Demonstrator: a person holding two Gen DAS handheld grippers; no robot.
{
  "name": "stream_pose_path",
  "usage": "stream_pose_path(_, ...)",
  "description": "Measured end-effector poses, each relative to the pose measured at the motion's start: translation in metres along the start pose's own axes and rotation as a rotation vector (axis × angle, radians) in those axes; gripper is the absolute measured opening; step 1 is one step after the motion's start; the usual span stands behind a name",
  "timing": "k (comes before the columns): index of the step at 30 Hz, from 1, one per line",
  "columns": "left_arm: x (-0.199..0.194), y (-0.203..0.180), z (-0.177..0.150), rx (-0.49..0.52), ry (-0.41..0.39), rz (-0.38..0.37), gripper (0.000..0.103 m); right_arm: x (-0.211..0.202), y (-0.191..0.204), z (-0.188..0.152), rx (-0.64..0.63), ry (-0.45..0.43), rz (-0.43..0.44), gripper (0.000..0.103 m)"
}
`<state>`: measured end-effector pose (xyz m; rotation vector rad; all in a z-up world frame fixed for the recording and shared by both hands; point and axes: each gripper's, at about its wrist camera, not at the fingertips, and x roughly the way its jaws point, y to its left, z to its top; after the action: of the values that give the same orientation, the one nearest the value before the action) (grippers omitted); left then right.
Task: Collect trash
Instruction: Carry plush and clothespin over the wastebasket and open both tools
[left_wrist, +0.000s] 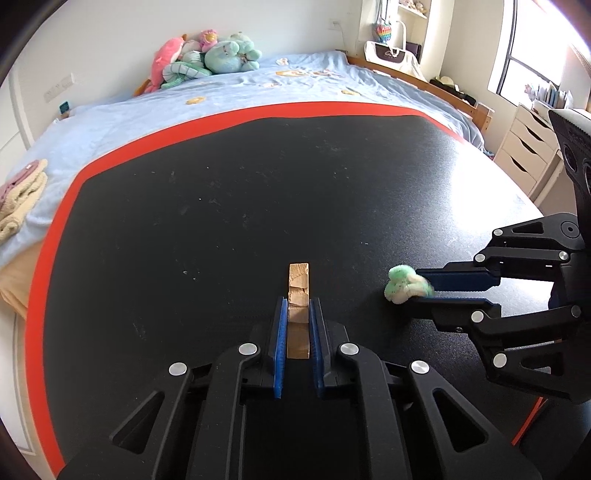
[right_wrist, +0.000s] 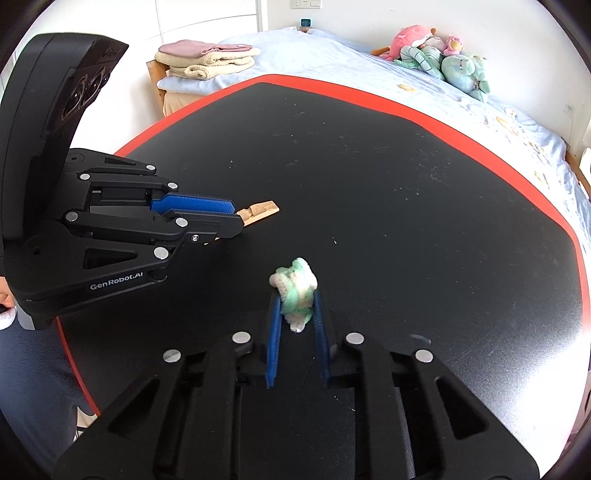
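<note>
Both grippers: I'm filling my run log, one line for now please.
left gripper: shut on wooden piece | right gripper: shut on green-white wad

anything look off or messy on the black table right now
Nothing spilled or broken. Small pale crumbs and scuffs dot the black table. The left gripper is shut on a tan wood scrap; the right gripper on a crumpled green-white wad.

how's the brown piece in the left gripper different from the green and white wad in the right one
The brown piece is tan, stiff and straight-edged; the green and white wad is crumpled and lumpy. The brown piece is long and narrow, poking well past the left gripper; the wad is rounder, bulging at the right gripper tips. Both are clamped between blue fingers over the black table.
</note>
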<state>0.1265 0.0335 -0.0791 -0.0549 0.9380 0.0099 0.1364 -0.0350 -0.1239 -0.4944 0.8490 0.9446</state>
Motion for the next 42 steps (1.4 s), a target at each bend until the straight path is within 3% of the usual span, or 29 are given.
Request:
stream_pose_path(8,-0.012,-0.009,-0.004,0.024,-0.005,-0.018,0.011,-0.018,0.001,-0.006,0.023,-0.017,-0.004,0.014)
stream_pose_path(18,-0.059,-0.035,-0.017,0.092,-0.033,-0.069,0.011,-0.073,0.007,-0.027,0.07,-0.069,-0.023,0.015)
stream_pose_path(30,-0.112,-0.072,-0.049,0.161,-0.062,-0.146,0.011,-0.144,0.035,-0.074,0.1,-0.123,-0.041,0.015)
stream_pose_path(42,-0.137,-0.099,-0.091,0.207,-0.045,-0.199,0.011,-0.168,0.073,-0.121,0.114,-0.103,-0.026,0.015)
